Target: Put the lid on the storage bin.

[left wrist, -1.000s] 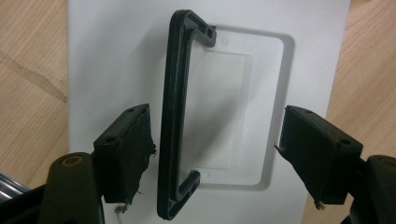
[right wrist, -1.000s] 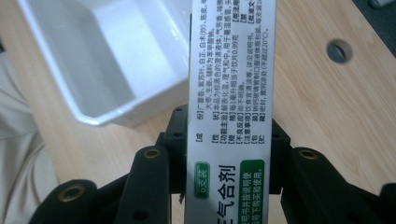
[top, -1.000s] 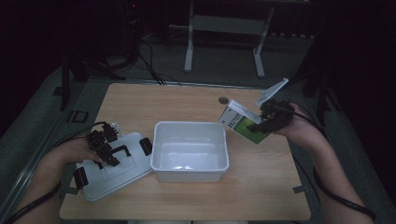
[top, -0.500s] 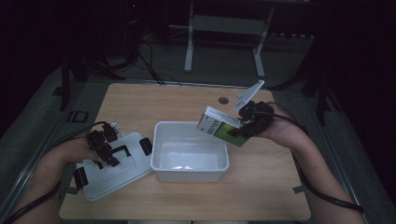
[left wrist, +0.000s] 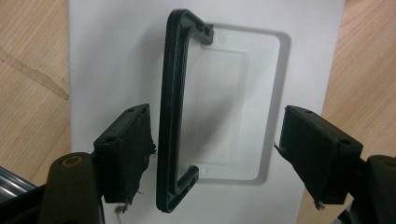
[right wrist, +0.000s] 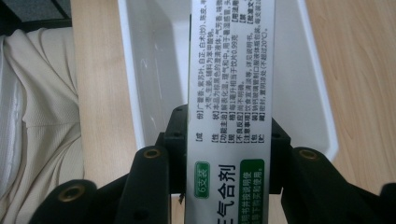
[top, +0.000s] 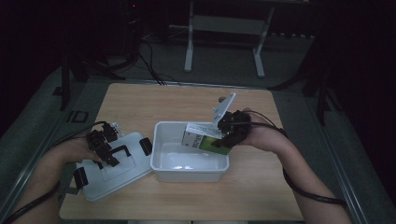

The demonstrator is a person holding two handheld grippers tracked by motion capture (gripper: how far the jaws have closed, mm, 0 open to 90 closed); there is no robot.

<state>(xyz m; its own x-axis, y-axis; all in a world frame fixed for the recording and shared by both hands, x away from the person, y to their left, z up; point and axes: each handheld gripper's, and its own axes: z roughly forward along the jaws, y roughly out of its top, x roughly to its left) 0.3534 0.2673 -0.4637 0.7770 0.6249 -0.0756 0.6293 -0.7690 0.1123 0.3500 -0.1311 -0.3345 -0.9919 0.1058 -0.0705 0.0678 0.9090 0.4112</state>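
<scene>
A white plastic bin (top: 163,140) stands open in the middle of the wooden table. Its lid (top: 128,170) lies flat to the left, with a black handle (top: 122,150) on top. My left gripper (top: 108,154) hovers over the lid. In the left gripper view it (left wrist: 219,154) is open, and the handle (left wrist: 170,116) runs between the jaws, close to the left pad and apart from the right one. My right gripper (top: 228,134) is shut on a white and green printed carton (top: 201,140) and holds it tilted over the bin's right half. The carton (right wrist: 231,93) sits clamped between the right gripper's (right wrist: 229,154) jaws, above the bin (right wrist: 154,70).
Bare wood (top: 154,102) lies behind the bin and to its right (top: 261,186). Black latches (top: 145,145) stick out from the lid's edges. A metal stand (top: 189,46) and cables are on the dark floor beyond the table. A person's light garment (right wrist: 37,116) is at the near edge.
My right gripper has carried the carton leftward, from beside the bin's right rim to over its inside, and slightly lower. The left gripper and the lid have stayed put.
</scene>
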